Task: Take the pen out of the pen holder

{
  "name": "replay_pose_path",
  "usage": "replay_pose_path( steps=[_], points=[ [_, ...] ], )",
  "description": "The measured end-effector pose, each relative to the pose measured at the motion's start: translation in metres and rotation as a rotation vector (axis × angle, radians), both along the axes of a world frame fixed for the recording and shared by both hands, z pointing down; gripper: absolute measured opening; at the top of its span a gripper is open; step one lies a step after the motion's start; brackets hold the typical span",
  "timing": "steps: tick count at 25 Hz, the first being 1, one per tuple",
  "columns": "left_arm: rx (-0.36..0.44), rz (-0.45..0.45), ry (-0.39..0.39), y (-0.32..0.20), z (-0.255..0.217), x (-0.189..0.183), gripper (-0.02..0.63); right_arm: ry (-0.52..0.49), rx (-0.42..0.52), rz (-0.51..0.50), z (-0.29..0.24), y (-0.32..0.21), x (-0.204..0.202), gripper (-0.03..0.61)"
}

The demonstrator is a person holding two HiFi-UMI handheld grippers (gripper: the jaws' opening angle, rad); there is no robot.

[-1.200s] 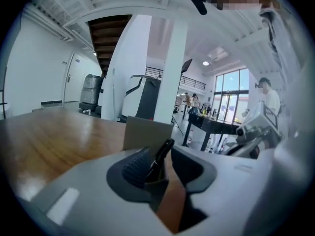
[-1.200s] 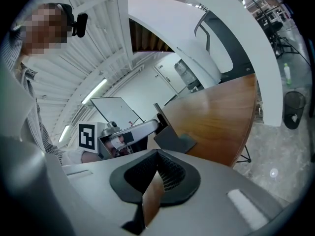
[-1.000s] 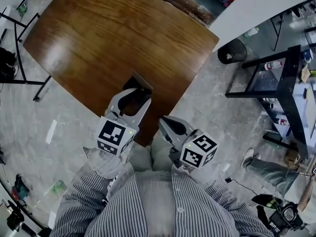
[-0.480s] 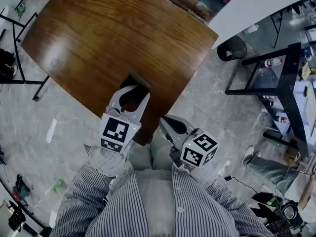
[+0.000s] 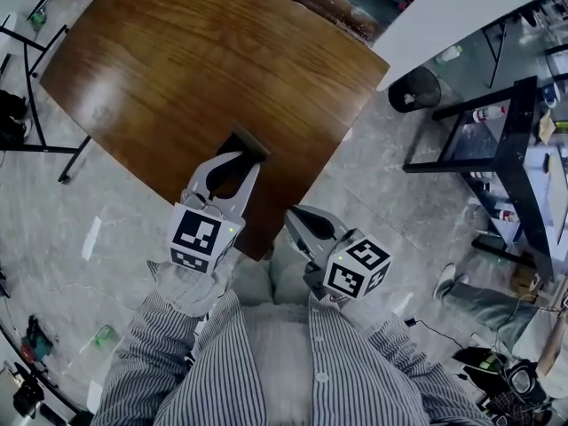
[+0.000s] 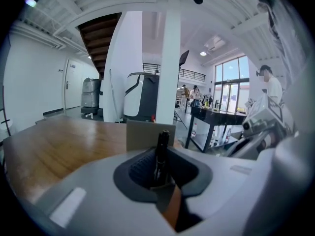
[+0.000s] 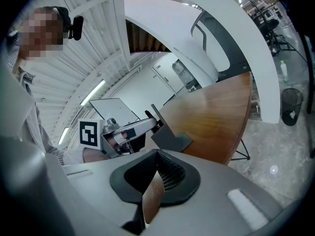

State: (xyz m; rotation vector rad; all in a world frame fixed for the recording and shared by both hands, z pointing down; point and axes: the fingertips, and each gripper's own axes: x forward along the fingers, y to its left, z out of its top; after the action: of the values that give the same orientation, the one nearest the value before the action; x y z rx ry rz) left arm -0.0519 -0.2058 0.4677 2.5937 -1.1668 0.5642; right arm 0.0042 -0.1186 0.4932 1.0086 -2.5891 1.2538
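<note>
left gripper (image 5: 234, 161) jaws just narrowed onto the upright pen (image 6: 161, 146), right gripper (image 7: 156, 175) jaws together, empty

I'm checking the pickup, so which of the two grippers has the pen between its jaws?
The left gripper: its jaws have just been closing on the black pen, which stands upright between them. The right gripper holds nothing.

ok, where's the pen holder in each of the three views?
Head view: pen holder, a dark box at the near edge of the wooden table, left of centre.
Left gripper view: holder, a grey box just below centre, right behind the pen.
Right gripper view: holder, tilted, just below centre.
Shared landmark: the wooden table under the holder.
</note>
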Motion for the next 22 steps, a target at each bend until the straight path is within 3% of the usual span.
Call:
replay_pose_path(
  steps=[7,22],
  points=[
    [0.032,-0.046,0.055,-0.002,-0.021,-0.015,0.063,0.018,0.043,-0.028,-0.012,0.0,-0.007,0.0],
    [0.12,-0.106,0.347,0.023,-0.1,-0.043,0.063,0.017,0.196,-0.06,-0.068,-0.008,-0.021,0.0]
  ],
)
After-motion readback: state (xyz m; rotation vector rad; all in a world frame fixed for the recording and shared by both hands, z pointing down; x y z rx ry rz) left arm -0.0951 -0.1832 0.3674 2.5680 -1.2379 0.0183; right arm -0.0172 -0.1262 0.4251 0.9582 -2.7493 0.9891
